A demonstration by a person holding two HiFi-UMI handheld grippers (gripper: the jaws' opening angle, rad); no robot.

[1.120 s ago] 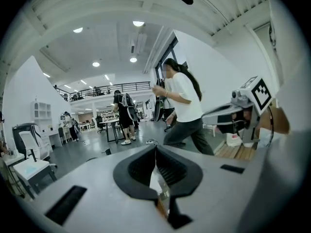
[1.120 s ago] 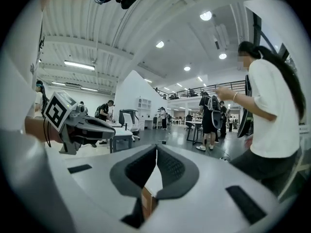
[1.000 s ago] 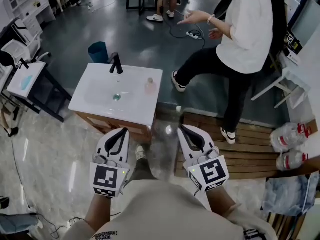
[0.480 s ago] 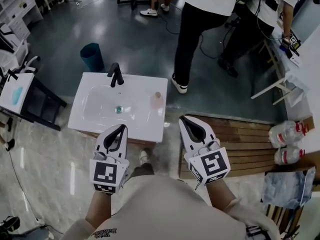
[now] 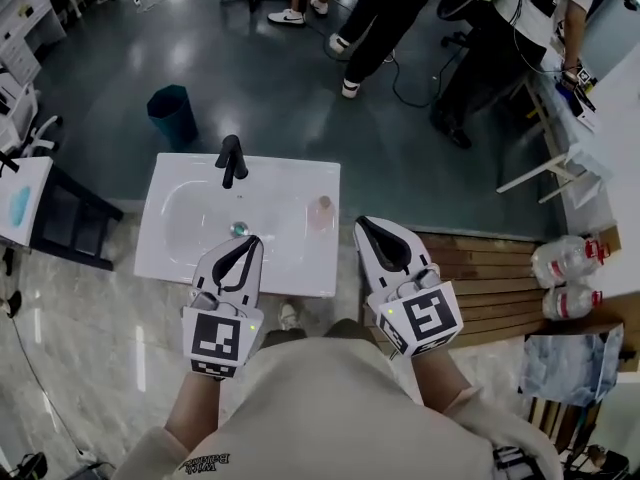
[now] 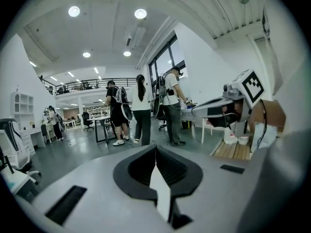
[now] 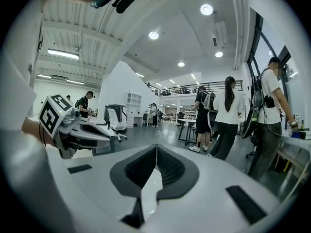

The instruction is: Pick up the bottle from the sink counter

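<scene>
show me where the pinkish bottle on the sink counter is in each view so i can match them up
Head view: the bottle stands upright near the right edge of the white sink counter, right of the basin.
Left gripper view: not in it.
Right gripper view: not in it.
Shared landmark: the standing people on the dark floor beyond the sink.

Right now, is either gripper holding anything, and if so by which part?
Nothing is held. The left gripper and right gripper are both shut and empty; the bottle stands untouched on the sink counter.
</scene>
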